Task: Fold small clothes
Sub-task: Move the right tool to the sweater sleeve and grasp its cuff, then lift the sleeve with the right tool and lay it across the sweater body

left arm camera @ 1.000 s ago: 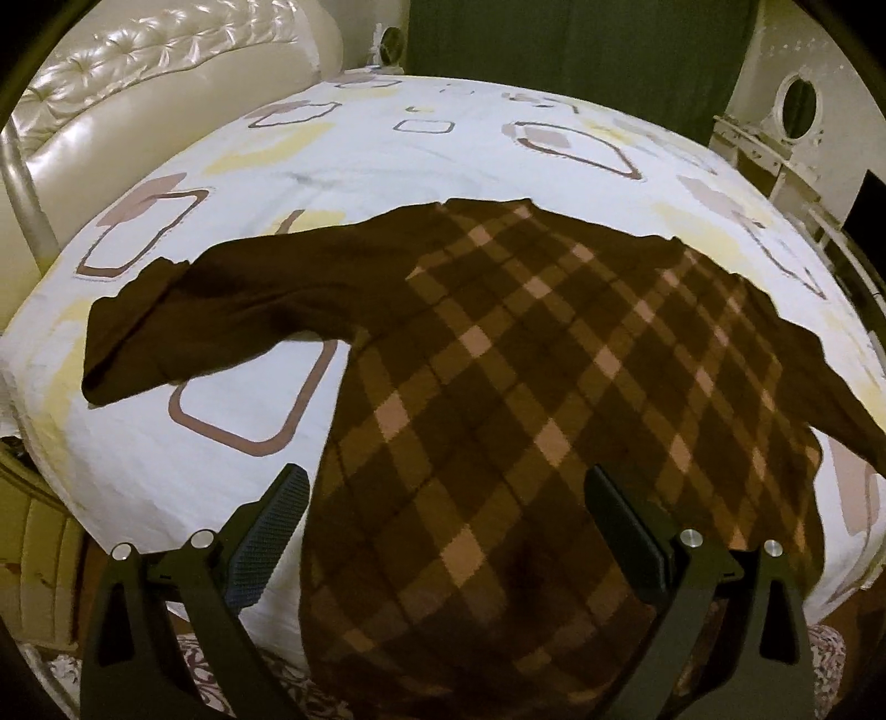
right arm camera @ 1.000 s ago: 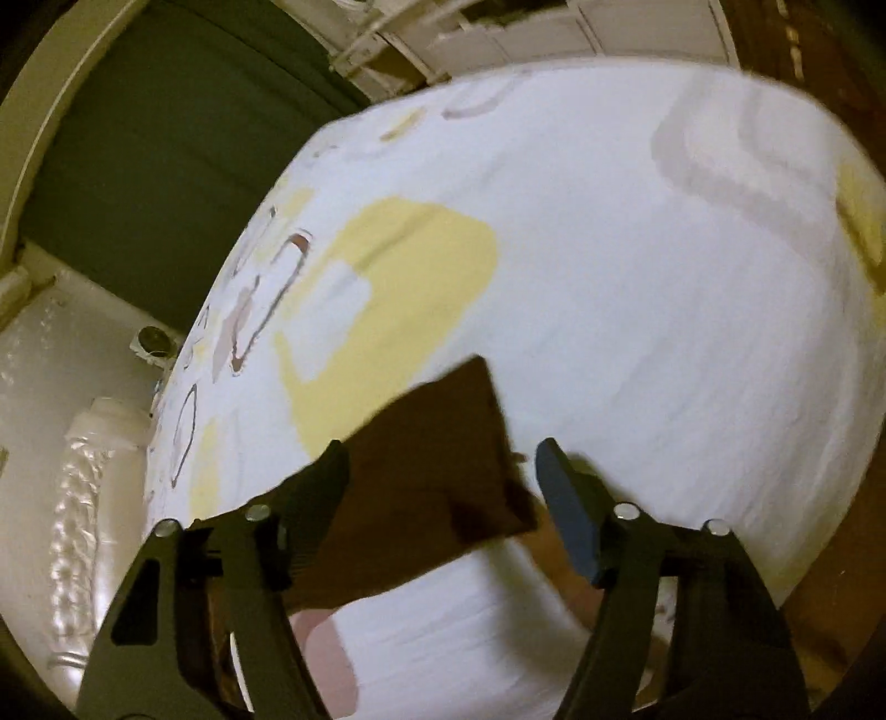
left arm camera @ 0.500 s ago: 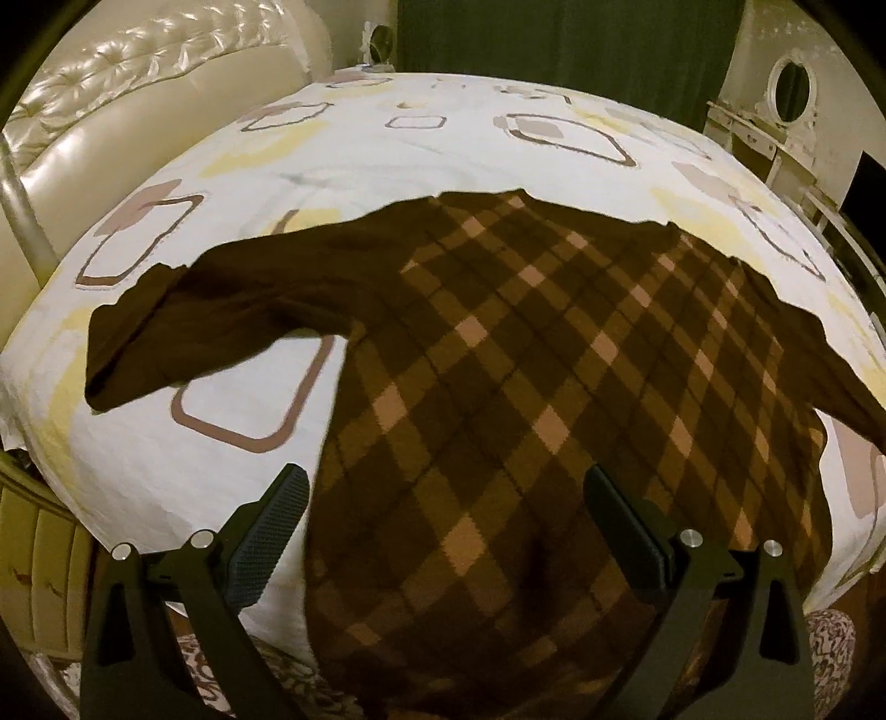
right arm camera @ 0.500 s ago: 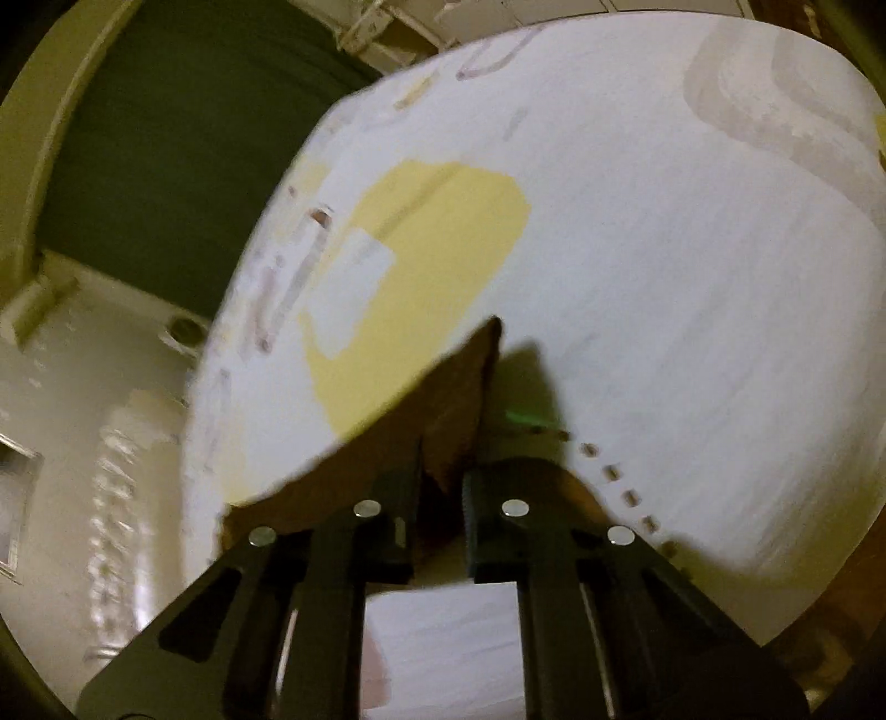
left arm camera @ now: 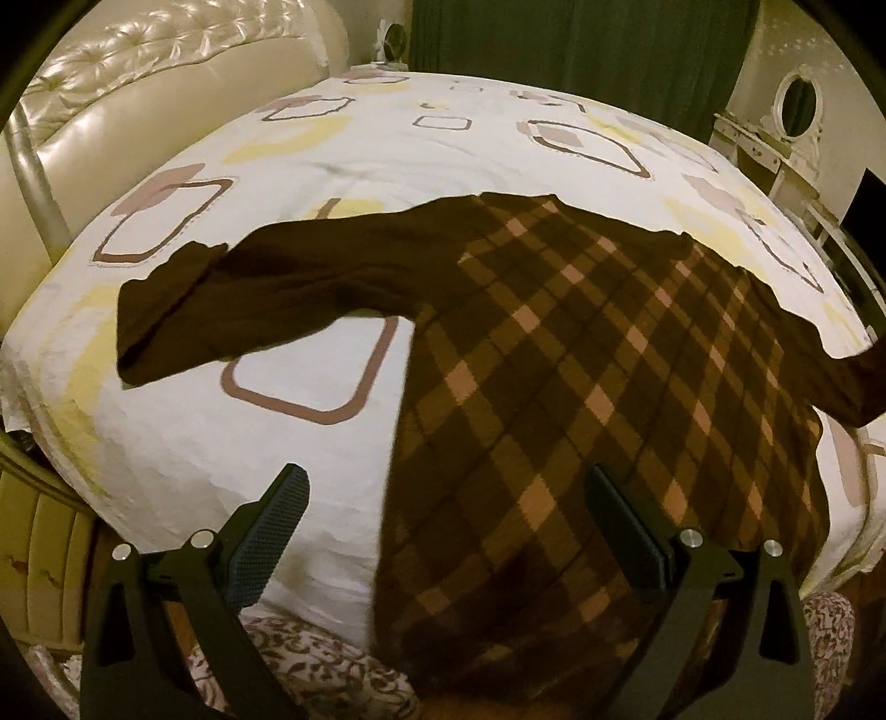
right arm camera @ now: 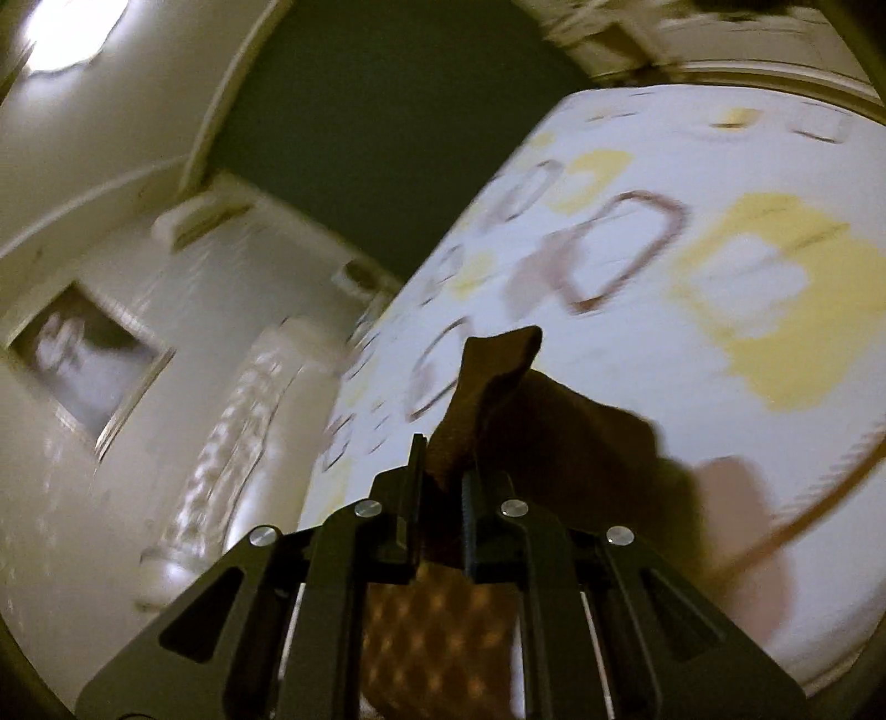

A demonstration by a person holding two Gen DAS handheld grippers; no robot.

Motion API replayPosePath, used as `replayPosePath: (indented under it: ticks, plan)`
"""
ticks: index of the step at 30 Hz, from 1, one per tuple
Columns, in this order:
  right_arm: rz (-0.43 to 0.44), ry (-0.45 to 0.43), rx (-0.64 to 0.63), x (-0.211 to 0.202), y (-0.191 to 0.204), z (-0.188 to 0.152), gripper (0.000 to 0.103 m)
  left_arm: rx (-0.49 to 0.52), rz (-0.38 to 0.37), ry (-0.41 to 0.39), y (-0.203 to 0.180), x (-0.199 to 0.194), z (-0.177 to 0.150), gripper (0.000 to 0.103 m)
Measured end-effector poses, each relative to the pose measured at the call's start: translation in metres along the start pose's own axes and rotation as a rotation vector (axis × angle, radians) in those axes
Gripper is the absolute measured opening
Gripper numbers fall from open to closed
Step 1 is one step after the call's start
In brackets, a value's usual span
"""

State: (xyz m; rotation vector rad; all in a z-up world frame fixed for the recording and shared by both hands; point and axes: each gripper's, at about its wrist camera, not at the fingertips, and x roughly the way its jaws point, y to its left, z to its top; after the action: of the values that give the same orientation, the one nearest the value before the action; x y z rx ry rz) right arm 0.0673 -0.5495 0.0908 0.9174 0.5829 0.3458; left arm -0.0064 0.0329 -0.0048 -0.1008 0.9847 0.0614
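A brown plaid top (left arm camera: 581, 376) with plain dark sleeves lies spread on the bed (left arm camera: 310, 443). Its left sleeve (left arm camera: 266, 299) stretches out to the left. My left gripper (left arm camera: 443, 526) is open, above the top's near hem, holding nothing. My right gripper (right arm camera: 443, 476) is shut on the cuff of the right sleeve (right arm camera: 493, 382) and holds it lifted off the bed; the plaid body shows below the fingers. The right sleeve rises at the right edge of the left wrist view (left arm camera: 853, 382).
The bed has a white cover with brown and yellow squares. A cream tufted headboard (left arm camera: 138, 94) stands at the left. A dark green curtain (left arm camera: 576, 50) hangs behind. A white dressing table with mirror (left arm camera: 786, 122) stands at the back right.
My right gripper closed on the right sleeve cuff and lifted it up off the bed, swinging toward the headboard. My left gripper stayed open and drifted slightly.
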Motion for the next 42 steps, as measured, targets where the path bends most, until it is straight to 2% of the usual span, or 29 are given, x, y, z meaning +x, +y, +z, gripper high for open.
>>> replayPosePath:
  ticks: [5, 9, 14, 18, 24, 29, 35, 40, 42]
  plan:
    - [0.086, 0.119, -0.091, 0.086, 0.077, -0.043, 0.01, -0.011, -0.02, -0.026, 0.009, -0.014, 0.001, 0.099]
    - [0.071, 0.212, -0.16, 0.147, 0.117, -0.085, 0.01, -0.027, -0.029, -0.033, 0.016, -0.019, 0.0, 0.099]
    - [0.042, 0.332, -0.193, 0.222, 0.141, -0.143, 0.01, -0.053, -0.053, -0.042, 0.02, -0.023, 0.002, 0.099]
    - [0.021, 0.438, -0.214, 0.282, 0.158, -0.197, 0.01, -0.033, -0.041, -0.061, 0.02, -0.026, 0.003, 0.099]
    - [-0.026, 0.554, -0.261, 0.352, 0.171, -0.258, 0.01, -0.062, -0.05, -0.047, 0.027, -0.021, 0.003, 0.099]
    - [-0.057, 0.606, -0.279, 0.389, 0.175, -0.291, 0.01, -0.085, -0.051, -0.034, 0.033, -0.016, 0.003, 0.099]
    - [-0.107, 0.626, -0.297, 0.42, 0.174, -0.311, 0.011, -0.094, -0.058, -0.017, 0.035, -0.012, 0.002, 0.099]
    - [-0.109, 0.655, -0.281, 0.429, 0.166, -0.323, 0.018, -0.096, -0.059, -0.009, 0.034, -0.01, 0.001, 0.099]
    - [-0.101, 0.675, -0.273, 0.431, 0.166, -0.329, 0.025, -0.096, -0.058, -0.006, 0.034, -0.009, 0.0, 0.099]
